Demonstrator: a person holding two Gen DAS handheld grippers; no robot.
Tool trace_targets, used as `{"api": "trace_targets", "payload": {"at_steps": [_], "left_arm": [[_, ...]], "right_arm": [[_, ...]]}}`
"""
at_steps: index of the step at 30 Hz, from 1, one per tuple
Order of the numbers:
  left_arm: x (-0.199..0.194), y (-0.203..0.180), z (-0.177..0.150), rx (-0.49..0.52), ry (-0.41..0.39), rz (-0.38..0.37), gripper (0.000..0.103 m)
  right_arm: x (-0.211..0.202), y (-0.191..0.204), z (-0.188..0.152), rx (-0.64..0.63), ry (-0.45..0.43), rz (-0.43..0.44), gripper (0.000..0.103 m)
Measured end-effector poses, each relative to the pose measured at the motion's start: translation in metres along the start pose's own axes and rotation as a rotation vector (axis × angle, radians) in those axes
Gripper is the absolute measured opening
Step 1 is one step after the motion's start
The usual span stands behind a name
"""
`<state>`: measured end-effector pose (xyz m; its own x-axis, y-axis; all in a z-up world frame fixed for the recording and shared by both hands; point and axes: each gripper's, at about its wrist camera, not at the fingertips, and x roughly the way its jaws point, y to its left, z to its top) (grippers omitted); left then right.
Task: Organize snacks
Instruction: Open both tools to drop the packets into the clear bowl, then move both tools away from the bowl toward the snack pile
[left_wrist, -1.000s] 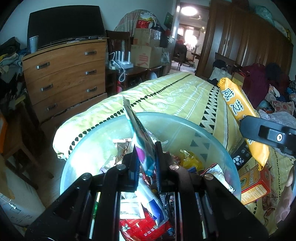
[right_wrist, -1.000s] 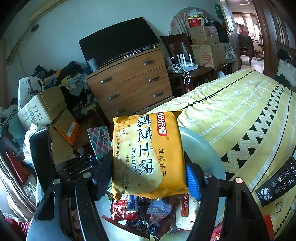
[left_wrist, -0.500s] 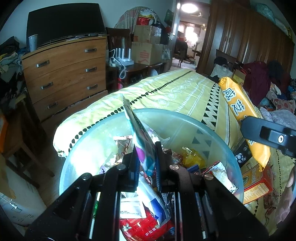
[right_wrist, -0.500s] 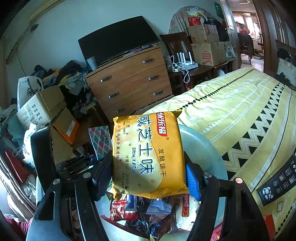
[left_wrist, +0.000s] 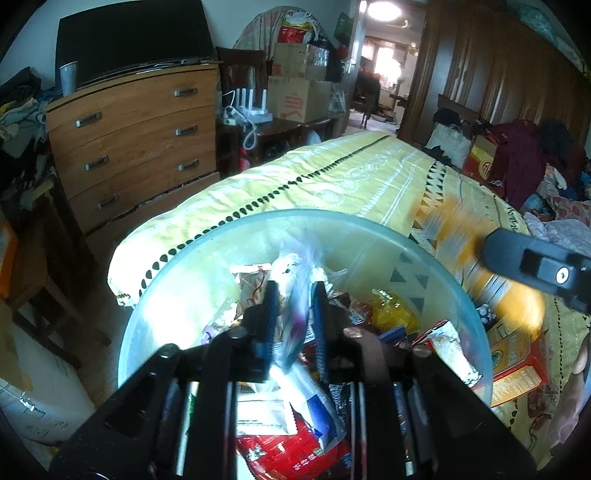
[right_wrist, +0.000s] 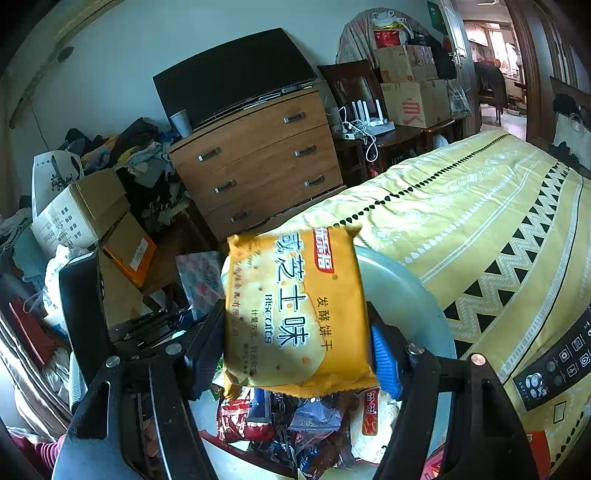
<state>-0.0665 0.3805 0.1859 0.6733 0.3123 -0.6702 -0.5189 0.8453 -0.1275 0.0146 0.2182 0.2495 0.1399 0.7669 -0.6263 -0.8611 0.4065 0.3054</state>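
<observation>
Since a second ago, the left gripper (left_wrist: 293, 310) has just been opening: its fingers, which pinched a thin foil snack sachet (left_wrist: 295, 295) upright over the glass bowl (left_wrist: 439, 266), now stand slightly apart, and the blurred sachet, between them but apparently loose, looks to be dropping onto the pile of snack packets (left_wrist: 295, 450). The right gripper (right_wrist: 297, 332) has not shifted; its fingers are set wide and clamp the yellow cheese-biscuit pack (right_wrist: 295, 314) by its side edges, above the bowl's near rim. By my reading the sorting is well along: many packets fill the bowl, while the biscuit pack and a red-and-yellow snack box (left_wrist: 517, 354) on the yellow bedspread (left_wrist: 332, 177) remain.
</observation>
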Motion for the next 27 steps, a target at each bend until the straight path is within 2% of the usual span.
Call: {"api": "trace_targets", "payload": {"at_steps": [1,3,5,7,8,11,13,18,24,27], "left_arm": [[0.0,0.002,0.0,-0.002,0.0,0.001,0.045],[-0.001,0.003,-0.001,-0.008,-0.009,0.015,0.061],[-0.001,0.004,-0.001,-0.013,-0.01,0.023,0.066],[0.0,0.004,-0.001,-0.012,0.002,0.024,0.084],[0.0,0.004,-0.001,-0.009,0.004,0.027,0.087],[-0.003,-0.001,-0.002,-0.003,0.0,0.052,0.092],[-0.006,-0.002,-0.003,-0.004,-0.008,0.067,0.097],[-0.013,-0.006,-0.001,-0.005,-0.024,0.089,0.103],[-0.027,-0.012,-0.002,-0.011,-0.063,0.104,0.103],[-0.036,-0.021,-0.004,0.003,-0.093,0.08,0.103]], "right_arm": [[0.0,0.0,0.0,0.0,-0.002,-0.001,0.074],[-0.001,0.001,0.0,-0.001,-0.007,0.0,0.074],[-0.002,0.002,0.0,-0.003,-0.007,0.002,0.074],[-0.005,0.003,-0.001,-0.002,-0.008,0.007,0.074],[-0.008,0.004,-0.002,-0.005,-0.012,0.009,0.074],[-0.016,0.01,-0.002,-0.013,-0.026,0.008,0.079],[-0.025,0.015,-0.003,-0.029,-0.043,0.003,0.08],[-0.053,0.027,-0.008,-0.069,-0.094,-0.014,0.082],[-0.09,0.041,-0.022,-0.1,-0.167,-0.01,0.084],[-0.113,0.043,-0.039,-0.096,-0.215,-0.001,0.084]]}}
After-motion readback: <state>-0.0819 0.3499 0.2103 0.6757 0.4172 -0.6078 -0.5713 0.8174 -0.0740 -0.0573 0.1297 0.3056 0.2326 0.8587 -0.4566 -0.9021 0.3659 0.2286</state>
